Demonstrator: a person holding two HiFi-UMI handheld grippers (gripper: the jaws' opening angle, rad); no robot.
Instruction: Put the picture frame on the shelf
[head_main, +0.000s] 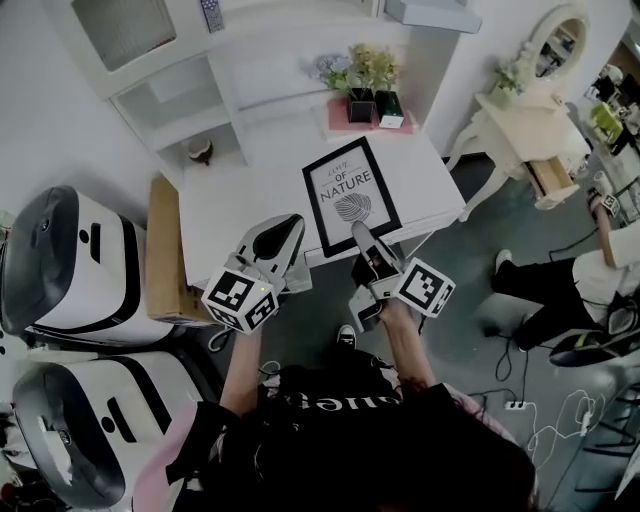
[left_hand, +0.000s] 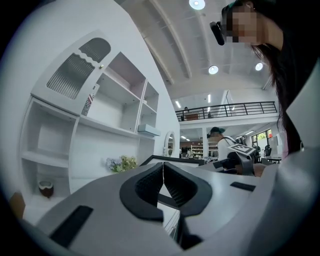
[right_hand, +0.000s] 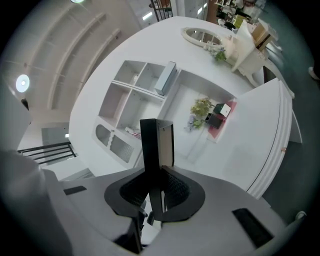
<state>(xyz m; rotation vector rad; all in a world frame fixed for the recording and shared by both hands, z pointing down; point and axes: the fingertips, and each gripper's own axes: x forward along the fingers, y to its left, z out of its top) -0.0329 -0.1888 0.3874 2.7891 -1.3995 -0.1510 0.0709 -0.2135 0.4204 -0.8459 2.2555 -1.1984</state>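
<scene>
Only the right gripper view showed the grip itself: the right gripper (right_hand: 156, 176) had its jaws nearly together, clamped on the picture frame (right_hand: 156, 142), which was seen edge-on and rose from the pads. The head view gave the frame's printed face, over the white desk (head_main: 240, 200), its near edge at the desk's front rim. The left gripper view showed the left gripper (left_hand: 163, 166) pressed shut on nothing. Behind the desk stood the shelf unit (right_hand: 135, 92), several compartments open-fronted. Flowers (head_main: 365, 70) sat at the back, and bare desktop lay left of the frame.
</scene>
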